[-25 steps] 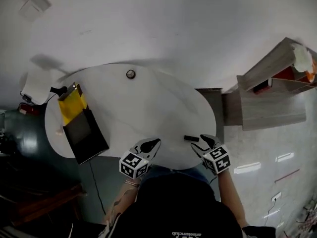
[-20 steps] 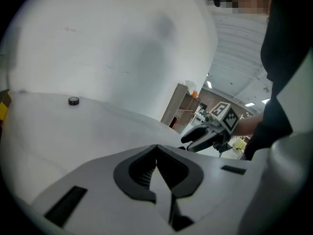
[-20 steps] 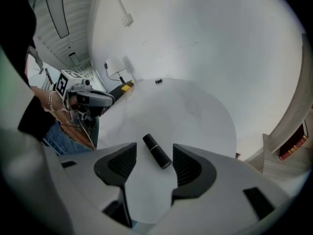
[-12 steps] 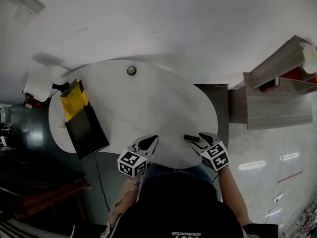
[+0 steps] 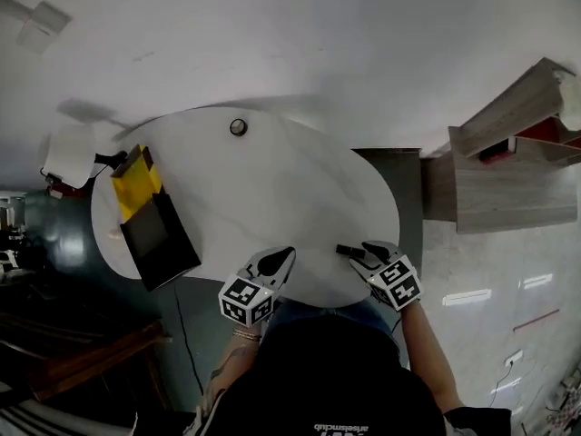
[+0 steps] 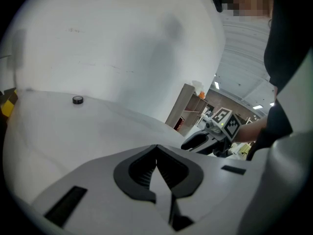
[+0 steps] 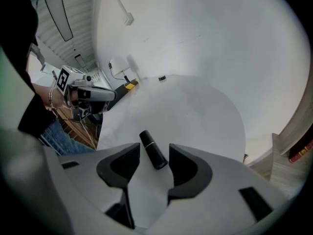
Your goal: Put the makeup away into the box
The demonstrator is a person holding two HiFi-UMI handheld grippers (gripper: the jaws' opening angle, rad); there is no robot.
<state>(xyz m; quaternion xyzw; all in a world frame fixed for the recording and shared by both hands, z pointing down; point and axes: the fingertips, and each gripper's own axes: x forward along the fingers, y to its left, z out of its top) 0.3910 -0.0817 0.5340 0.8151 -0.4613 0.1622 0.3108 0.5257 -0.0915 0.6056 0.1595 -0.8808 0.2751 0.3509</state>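
Table [image 5: 272, 184]: white, oval; everything I list here rests on it.
Lipstick [image 7: 152, 151]: black tube lying flat near the table's close edge, on my right side, angled across the gap of my right tool.
Right gripper [image 7: 153, 153]: tilted down over the lipstick. Its jaws stand apart and have just been closing, with the tube between them. I see a sliver of table on either side of the tube, so neither pad presses on it.
Left gripper [image 6: 156, 153]: jaws fully together, nothing between them. It hangs over the near edge of the table, left of the right one.
Box [image 5: 156, 232]: black, with a yellow flap [image 5: 133, 189] raised at its far end. It sits at the table's left edge and is well apart from the lipstick.
Small round item [image 5: 238, 127]: dark, alone at the table's far side. I cannot tell what it is.
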